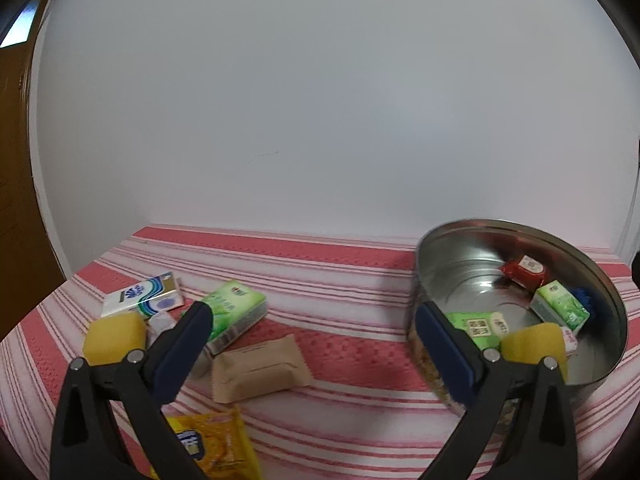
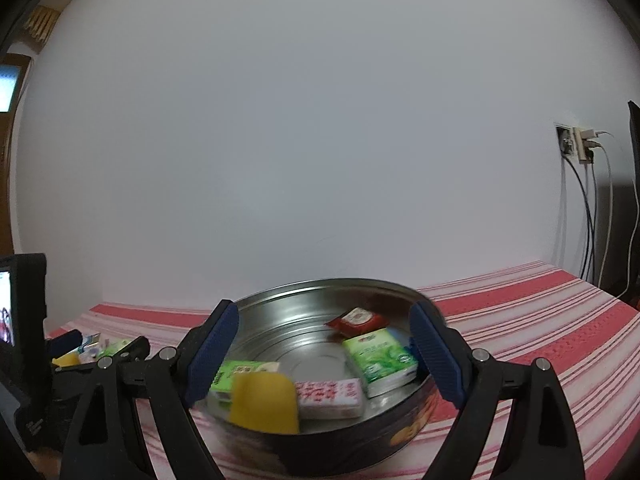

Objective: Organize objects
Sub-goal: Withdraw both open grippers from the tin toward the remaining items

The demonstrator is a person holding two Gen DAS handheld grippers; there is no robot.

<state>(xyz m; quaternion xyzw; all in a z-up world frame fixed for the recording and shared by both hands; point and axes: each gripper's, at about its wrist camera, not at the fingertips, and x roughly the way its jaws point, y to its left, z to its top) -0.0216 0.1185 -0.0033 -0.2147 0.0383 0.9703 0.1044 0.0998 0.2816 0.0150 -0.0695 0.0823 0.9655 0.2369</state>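
A round metal tin (image 2: 280, 312) sits between my right gripper's (image 2: 323, 309) blue pads, which press its opposite walls. It holds a red sachet (image 2: 356, 320), two green packs (image 2: 380, 360) and a pink-white pack (image 2: 330, 396). In the left wrist view the tin (image 1: 460, 264) looks tilted and blurred at the right. My left gripper (image 1: 312, 312) stands wide open and holds nothing, its right finger in front of the tin's left wall. Beyond its fingers a green pack (image 1: 236, 312) and a tan packet (image 1: 260, 368) lie on the striped cloth (image 1: 340, 280).
A blue-white tissue pack (image 1: 142, 294) lies at far left and a yellow packet (image 1: 216, 444) near the front. Yellow foam blocks (image 1: 114, 336) sit on the outer sides of the left fingers. A white wall stands close behind; a socket with cables (image 2: 580, 148) is at right.
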